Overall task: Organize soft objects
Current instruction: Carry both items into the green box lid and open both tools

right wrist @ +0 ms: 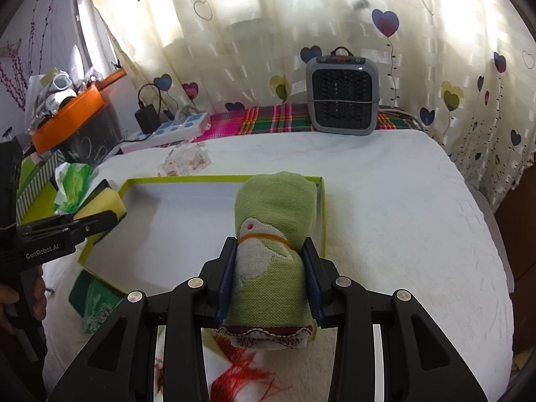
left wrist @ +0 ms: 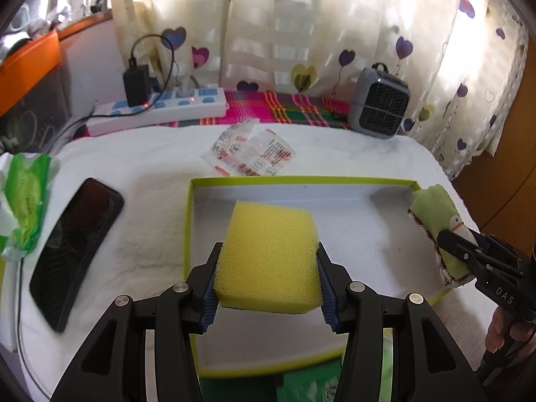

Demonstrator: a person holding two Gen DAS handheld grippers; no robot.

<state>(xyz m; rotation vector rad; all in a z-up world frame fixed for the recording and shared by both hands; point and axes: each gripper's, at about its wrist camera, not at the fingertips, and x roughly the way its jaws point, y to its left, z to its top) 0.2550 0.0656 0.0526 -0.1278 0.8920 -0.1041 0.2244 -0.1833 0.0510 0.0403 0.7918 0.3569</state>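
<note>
My left gripper (left wrist: 268, 284) is shut on a yellow sponge (left wrist: 268, 254) and holds it above the left part of a shallow box (left wrist: 301, 180) with a lime-green rim and a white floor. My right gripper (right wrist: 270, 278) is shut on a rolled green cloth (right wrist: 274, 234) with a white bird pattern and a rubber band, held over the box's right rim (right wrist: 322, 214). The cloth (left wrist: 435, 221) and the right gripper also show at the right edge of the left wrist view. The sponge (right wrist: 100, 206) shows at the left of the right wrist view.
A white towel (right wrist: 402, 217) covers the table. On it lie a black phone (left wrist: 77, 248), a green wipes pack (left wrist: 23, 207) and a crumpled clear wrapper (left wrist: 251, 150). A power strip (left wrist: 160, 107) and a grey fan heater (right wrist: 343, 93) stand at the back by the curtain.
</note>
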